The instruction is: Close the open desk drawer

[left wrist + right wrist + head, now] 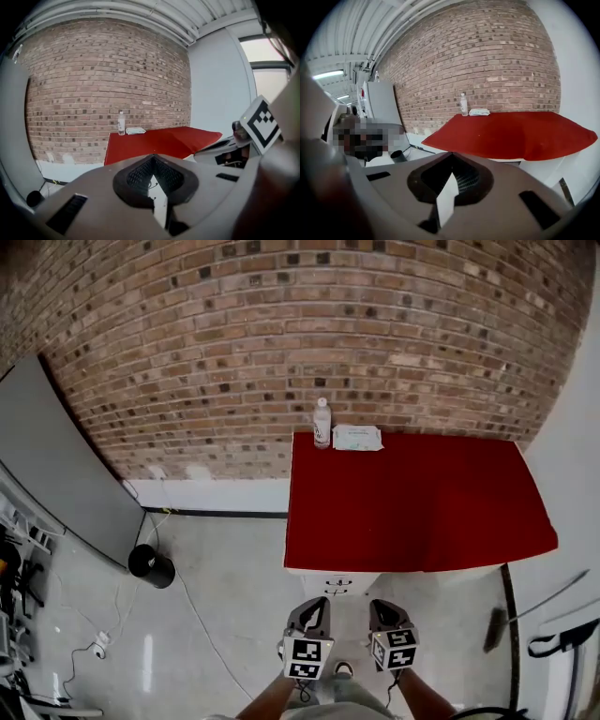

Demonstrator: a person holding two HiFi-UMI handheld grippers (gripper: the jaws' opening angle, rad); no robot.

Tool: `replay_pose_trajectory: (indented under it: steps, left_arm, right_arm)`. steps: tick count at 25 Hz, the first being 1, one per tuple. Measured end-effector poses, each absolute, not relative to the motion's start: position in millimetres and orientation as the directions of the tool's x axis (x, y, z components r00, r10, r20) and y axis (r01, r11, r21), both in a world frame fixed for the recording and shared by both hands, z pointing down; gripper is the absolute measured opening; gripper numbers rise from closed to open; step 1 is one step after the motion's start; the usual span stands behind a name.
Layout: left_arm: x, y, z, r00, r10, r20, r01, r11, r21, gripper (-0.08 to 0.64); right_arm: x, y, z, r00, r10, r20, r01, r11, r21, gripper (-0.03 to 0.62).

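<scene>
A desk under a red cloth (pixel 412 502) stands against the brick wall. A white drawer unit (pixel 337 583) juts out from beneath its near edge; how far the drawer is open I cannot tell. My left gripper (pixel 313 602) and right gripper (pixel 383 605) are side by side just short of that unit, above the floor, touching nothing. Both have their jaws together with nothing between them. The left gripper view looks over its shut jaws (pixel 153 157) at the red desk (pixel 154 143). The right gripper view does the same over its gripper (pixel 452 155) at the desk (pixel 515 133).
A clear bottle (pixel 322 423) and a pack of wipes (pixel 357 438) sit at the desk's far left corner by the wall. A black bin (pixel 152 565) and a leaning grey board (pixel 66 465) stand left. Cables trail over the floor. A broom (pixel 495 629) lies right.
</scene>
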State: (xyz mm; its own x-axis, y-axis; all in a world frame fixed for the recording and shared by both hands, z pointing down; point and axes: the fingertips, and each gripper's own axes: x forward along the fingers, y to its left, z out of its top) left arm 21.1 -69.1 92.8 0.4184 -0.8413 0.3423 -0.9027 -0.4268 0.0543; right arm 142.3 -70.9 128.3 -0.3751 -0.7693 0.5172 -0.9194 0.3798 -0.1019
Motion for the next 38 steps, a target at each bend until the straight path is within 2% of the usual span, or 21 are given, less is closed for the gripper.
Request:
replay_pose_trajectory:
  steps: [7,15,38]
  left_arm:
    - [28.3,-78.4,22.6,0.450,-0.858,0.248,-0.892,-0.443,0.085,0.000]
    - [10.2,-89.3,24.5,0.403,-0.879,0.257,-0.915,-0.393,0.093,0.000]
    - [32.6,-95.6,19.5,0.416,-0.875,0.246,-0.909,-0.394,0.133,0.000]
  right_arm:
    - [132.3,-76.9,50.9,-0.374,-0.825,0.423,-0.920,0.388,-0.058,-0.002]
    - [132.1,-74.2,60.9,-0.339,-0.831,0.442,-0.935,0.349,-0.062,-0.002]
    - [145.9,-82.7,51.3,-0.340,-0.844,0.415,-0.939,0.327,-0.106,-0.002]
